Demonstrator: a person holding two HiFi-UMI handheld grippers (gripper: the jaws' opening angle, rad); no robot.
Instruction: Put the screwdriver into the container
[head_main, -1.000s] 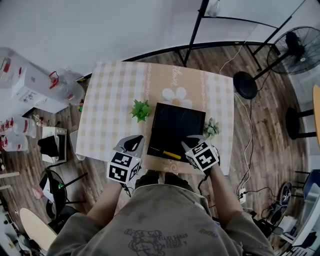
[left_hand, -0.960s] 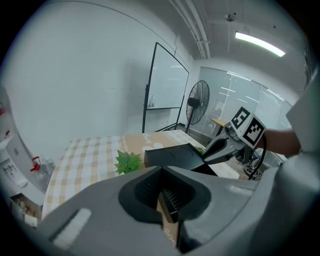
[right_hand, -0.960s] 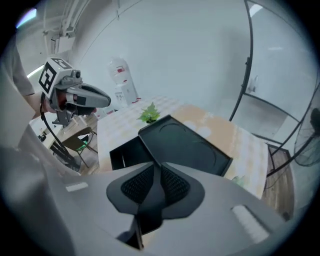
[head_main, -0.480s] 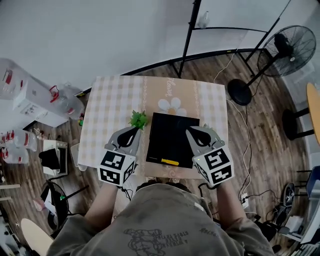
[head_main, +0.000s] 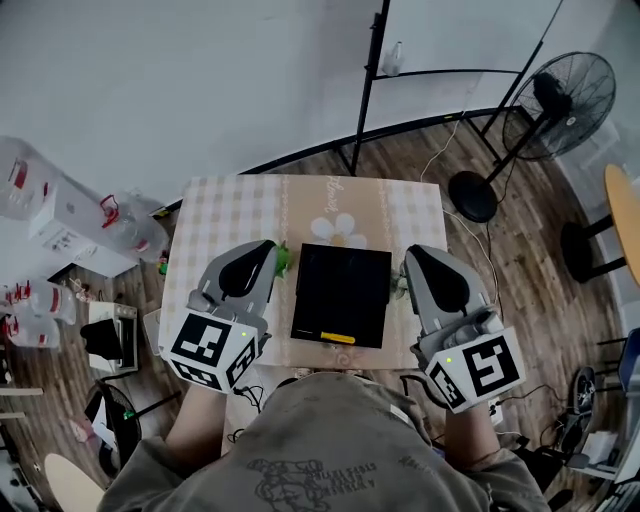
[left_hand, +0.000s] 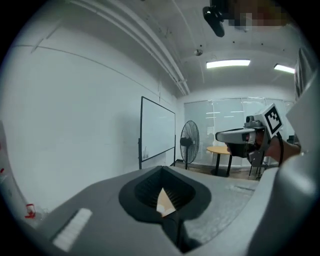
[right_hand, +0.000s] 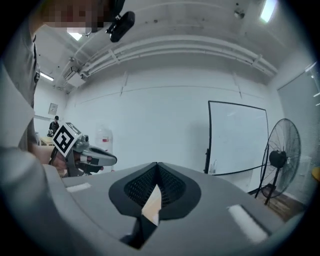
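Both grippers have lifted up and apart off the table (head_main: 225, 215) since a second ago. Left gripper (head_main: 268, 250) and right gripper (head_main: 412, 254) both have jaws together, nothing held. Screwdriver (head_main: 335, 337) lies inside the black container (head_main: 340, 285) at its 6 o'clock edge, well apart from both: 5 o'clock of left, 7 o'clock of right. Placement looks done; next is likely just retreat.

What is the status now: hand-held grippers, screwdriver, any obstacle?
Left hand-held gripper shut, empty; right hand-held gripper shut, empty. Screwdriver lies inside black container, at its near edge. Nothing in the way.
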